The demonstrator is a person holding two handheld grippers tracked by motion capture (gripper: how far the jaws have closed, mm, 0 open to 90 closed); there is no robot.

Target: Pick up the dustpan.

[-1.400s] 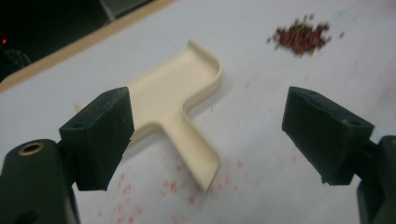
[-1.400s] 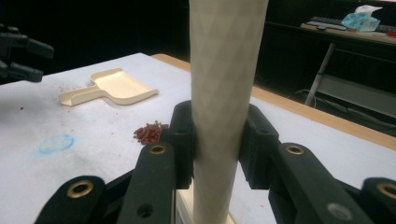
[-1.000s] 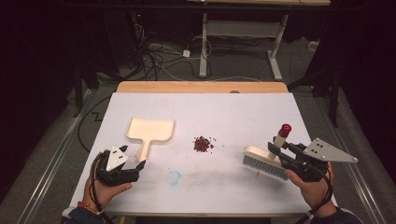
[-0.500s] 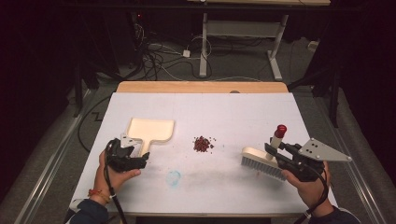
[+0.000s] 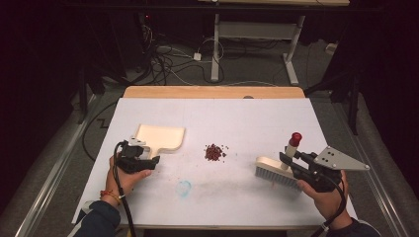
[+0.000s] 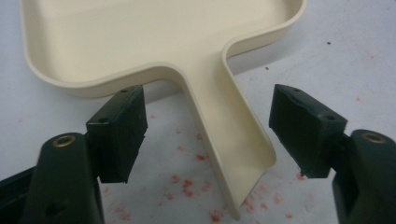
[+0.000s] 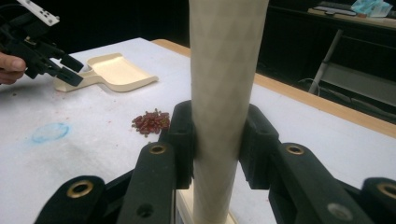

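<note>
On the white desk [image 5: 247,128], toward its left side, lies a cream dustpan [image 5: 159,138] with its handle pointing to the person's side. Left hand-held gripper [image 5: 148,159]: its jaws have just been closing and stand spread to either side of the dustpan handle [image 6: 229,140], with the pads [image 6: 122,126] clear of it, so nothing is pinched. Right hand-held gripper [image 5: 286,160]: pressed onto the cream handle [image 7: 224,93] of a brush [image 5: 276,170], which rises upright between the pads and ends in a red knob [image 5: 296,137]; the brush bristles rest on the desk at the right. Between dustpan and brush, near the desk's middle, sits a small pile of red-brown grains [image 5: 214,152]. A faint blue ring mark [image 5: 184,188] shows nearer the person's edge.
</note>
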